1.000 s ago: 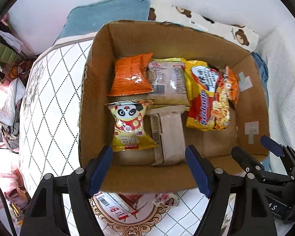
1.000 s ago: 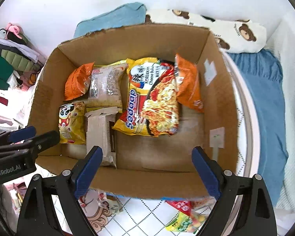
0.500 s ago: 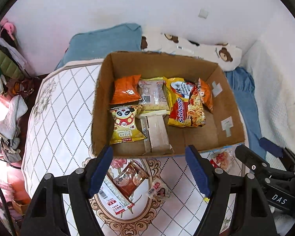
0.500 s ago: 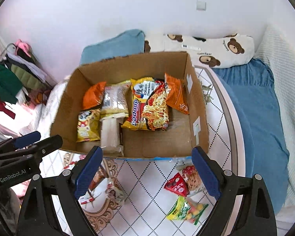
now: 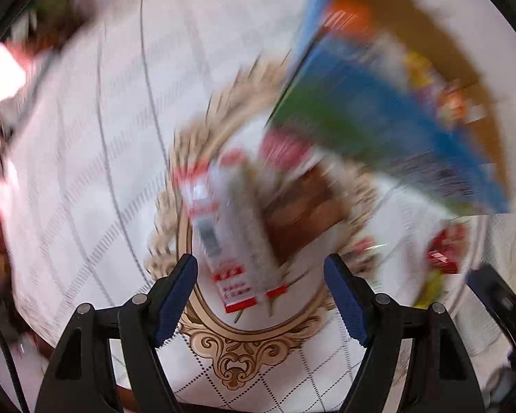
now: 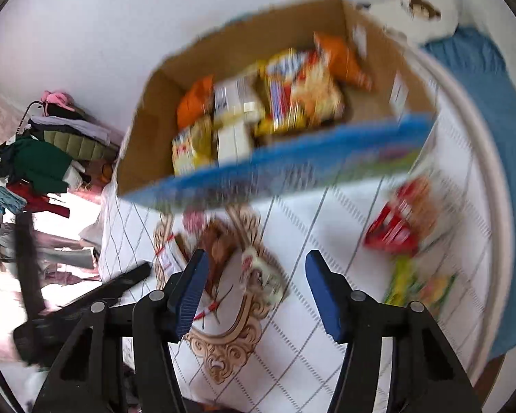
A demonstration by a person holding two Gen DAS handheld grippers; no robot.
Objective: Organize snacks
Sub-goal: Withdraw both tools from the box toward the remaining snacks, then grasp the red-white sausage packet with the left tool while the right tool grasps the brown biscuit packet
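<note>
Just ahead of left tool, white-and-red packet, between parted jaws.

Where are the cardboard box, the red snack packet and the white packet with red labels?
cardboard box [image 6: 161, 103], right wrist view, inner left wall.
red snack packet [image 6: 394, 227], right wrist view, red front.
white packet [image 5: 230, 227], left wrist view, its middle.
</note>
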